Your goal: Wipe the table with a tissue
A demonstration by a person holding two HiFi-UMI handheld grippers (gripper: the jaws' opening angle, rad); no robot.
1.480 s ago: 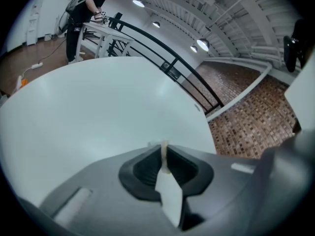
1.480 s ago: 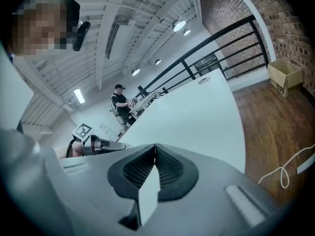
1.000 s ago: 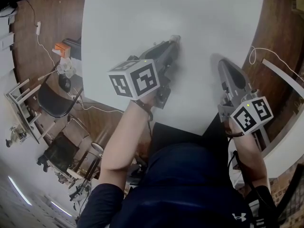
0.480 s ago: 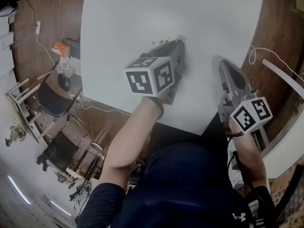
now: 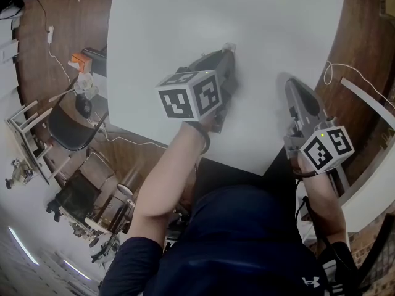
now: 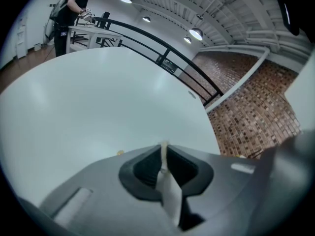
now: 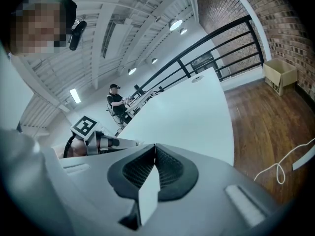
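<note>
The white round table (image 5: pixel 185 17) fills the upper middle of the head view. My left gripper (image 5: pixel 229 49) lies low over the table near its middle, shut on a small wad of white tissue (image 5: pixel 229 45) that pokes out at the tip. In the left gripper view the tissue (image 6: pixel 163 149) shows as a thin cream strip pinched between the closed jaws, with a tiny yellowish crumb (image 6: pixel 119 152) on the table just left of them. My right gripper (image 5: pixel 290 82) rests at the table's right edge, shut and empty (image 7: pixel 154 146).
A black chair (image 5: pixel 71 131) and cables lie on the wooden floor at the left, with an orange object (image 5: pixel 79 62). A white cable (image 5: pixel 336 66) loops by the right edge. A cardboard box (image 7: pixel 280 75) sits near the railing. A person (image 6: pixel 69 9) stands far off.
My left gripper slid right over the table with the tissue, then drew back slightly left. The crumbs seen by its tip half a second ago no longer show. The right gripper stayed still.
</note>
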